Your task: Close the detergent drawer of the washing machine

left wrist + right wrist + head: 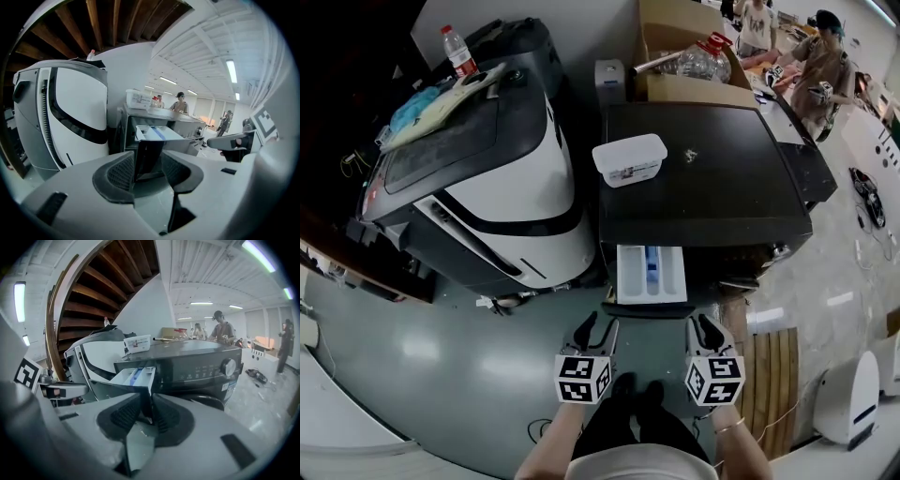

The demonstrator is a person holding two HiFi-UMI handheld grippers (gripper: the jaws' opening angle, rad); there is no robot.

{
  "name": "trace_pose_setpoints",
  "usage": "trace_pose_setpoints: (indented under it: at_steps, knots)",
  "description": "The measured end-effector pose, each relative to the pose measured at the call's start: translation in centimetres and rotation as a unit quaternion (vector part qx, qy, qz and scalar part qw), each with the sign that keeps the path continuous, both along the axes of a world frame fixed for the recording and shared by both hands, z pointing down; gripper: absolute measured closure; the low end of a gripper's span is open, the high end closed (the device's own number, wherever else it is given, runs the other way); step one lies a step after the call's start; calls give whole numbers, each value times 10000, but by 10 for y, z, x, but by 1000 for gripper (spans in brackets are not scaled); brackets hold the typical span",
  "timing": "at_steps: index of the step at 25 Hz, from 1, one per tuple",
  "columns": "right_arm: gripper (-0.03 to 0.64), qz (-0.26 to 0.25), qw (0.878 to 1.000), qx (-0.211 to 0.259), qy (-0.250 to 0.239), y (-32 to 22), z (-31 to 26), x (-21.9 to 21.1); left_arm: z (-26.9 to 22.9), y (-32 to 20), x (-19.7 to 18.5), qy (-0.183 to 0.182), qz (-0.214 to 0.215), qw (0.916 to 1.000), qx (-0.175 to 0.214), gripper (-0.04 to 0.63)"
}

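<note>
a: where's the detergent drawer (652,272)?
b: pulled out from the upper left of the washing machine (703,178) front. its long axis runs straight toward the person, with the dark front panel facing the jaws.
a: and the grippers?
b: both are low in front of it. the left gripper (596,328) is just off the panel's left corner, jaws moderately apart. that corner shows in the gap, but i judge nothing is clamped. the right gripper (709,328) is just off the right corner, jaws a narrow gap, empty.
a: which is nearer?
b: about even, left maybe slightly closer. the push should go straight away from the person, along the drawer.
a: room?
b: there's bare floor (469,356) around the person. the white machine (516,187) stands to the left, clear of the drawer's path.
</note>
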State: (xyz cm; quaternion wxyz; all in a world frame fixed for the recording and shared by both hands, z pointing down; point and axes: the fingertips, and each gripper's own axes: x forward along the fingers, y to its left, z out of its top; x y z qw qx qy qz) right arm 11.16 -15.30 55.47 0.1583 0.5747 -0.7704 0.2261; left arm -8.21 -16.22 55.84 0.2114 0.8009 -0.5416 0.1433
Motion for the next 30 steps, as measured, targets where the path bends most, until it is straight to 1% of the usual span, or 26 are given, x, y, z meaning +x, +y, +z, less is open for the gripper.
trace_pose_setpoints:
  at_steps: [6,15,24,30]
  knots:
    - [548,-124,9998,-155,75,-3,16,-6,13,-2,3,-62,23,9999,-91,434]
    - [548,-52,9992,-389,49,-8,37,-5,30,-6,4,-111,16,9997,-221,434]
    - [548,-129,9989,-433,74,-13,44,-7,41,-16,4,-143,-20,9995,-289,434]
    - [548,-242,9988,-394,165,-13,46,-9,43,-17,6,-149,71,9995,-272,454]
